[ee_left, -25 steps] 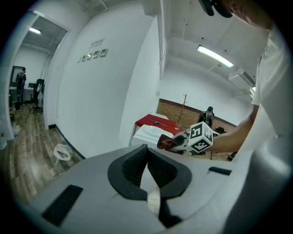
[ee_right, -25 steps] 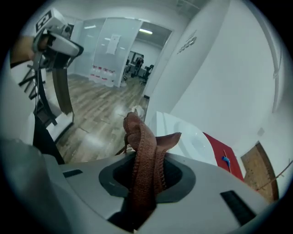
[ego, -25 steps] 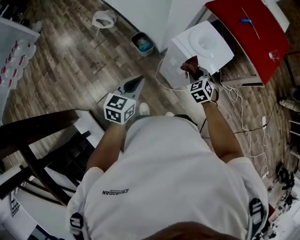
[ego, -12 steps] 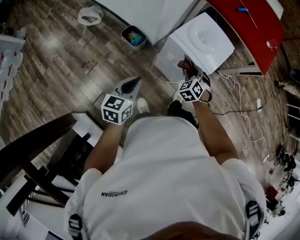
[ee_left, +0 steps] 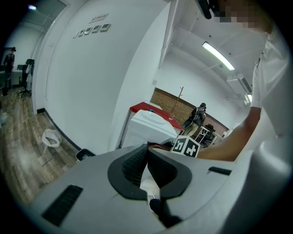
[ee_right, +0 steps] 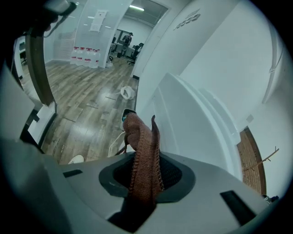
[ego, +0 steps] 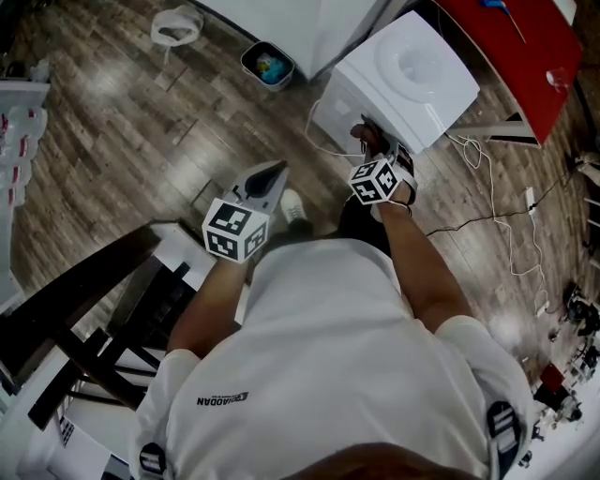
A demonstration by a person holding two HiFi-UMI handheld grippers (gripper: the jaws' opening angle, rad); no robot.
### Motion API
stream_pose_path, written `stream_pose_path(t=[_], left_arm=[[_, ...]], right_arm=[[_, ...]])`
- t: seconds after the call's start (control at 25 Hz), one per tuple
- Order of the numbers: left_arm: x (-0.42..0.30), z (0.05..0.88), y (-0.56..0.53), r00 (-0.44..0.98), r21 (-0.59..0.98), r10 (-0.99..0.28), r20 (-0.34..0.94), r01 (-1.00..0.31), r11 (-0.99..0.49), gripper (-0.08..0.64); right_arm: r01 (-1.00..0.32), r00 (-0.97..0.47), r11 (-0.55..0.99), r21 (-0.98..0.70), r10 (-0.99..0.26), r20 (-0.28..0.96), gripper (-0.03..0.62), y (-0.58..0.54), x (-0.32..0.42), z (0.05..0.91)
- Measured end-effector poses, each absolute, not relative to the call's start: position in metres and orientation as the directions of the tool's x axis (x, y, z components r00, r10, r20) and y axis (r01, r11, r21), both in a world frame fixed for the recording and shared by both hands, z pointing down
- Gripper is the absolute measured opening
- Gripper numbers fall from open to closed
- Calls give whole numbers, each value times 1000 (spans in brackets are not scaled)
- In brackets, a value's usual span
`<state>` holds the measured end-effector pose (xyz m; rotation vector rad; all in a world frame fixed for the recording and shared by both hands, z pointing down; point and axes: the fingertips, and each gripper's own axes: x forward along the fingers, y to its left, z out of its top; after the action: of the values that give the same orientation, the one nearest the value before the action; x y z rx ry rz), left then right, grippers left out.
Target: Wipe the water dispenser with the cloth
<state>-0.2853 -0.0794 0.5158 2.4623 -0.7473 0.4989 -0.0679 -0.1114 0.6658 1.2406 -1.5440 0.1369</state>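
The white water dispenser (ego: 403,80) stands on the wood floor ahead of me; the right gripper view shows its side panel (ee_right: 192,123) close up. My right gripper (ego: 373,155) is shut on a reddish-brown knitted cloth (ee_right: 143,151), which stands up between the jaws. In the head view the cloth (ego: 368,139) is at the dispenser's near face, low down; I cannot tell if it touches. My left gripper (ego: 262,180) hangs to the left over the floor, apart from the dispenser. Its jaws are shut with nothing in them (ee_left: 147,153).
A red-topped table (ego: 525,42) stands behind the dispenser on the right. Cables (ego: 492,187) trail over the floor by its base. A small bin (ego: 267,64) and a white bag (ego: 176,23) sit by the wall. Dark wooden furniture (ego: 84,309) is at my left.
My right gripper with the cloth has shifted a little left and lower along the dispenser's near face. The left gripper has stayed about where it was.
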Motion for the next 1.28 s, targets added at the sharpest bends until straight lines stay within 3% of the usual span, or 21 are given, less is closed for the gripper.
stream_pose_path(t=[0.88,1.28], left_arm=[[-313,544,-56,705,367,-440,556,-684,-631,-3],[-330,549,-50,668,347,-464,581,-720,-601,-3]], right_arm=[[-749,175,519,411,-444,879,95,-125,-80,848],[-755,183,541,371,-369,911,95,-120,-79,880]])
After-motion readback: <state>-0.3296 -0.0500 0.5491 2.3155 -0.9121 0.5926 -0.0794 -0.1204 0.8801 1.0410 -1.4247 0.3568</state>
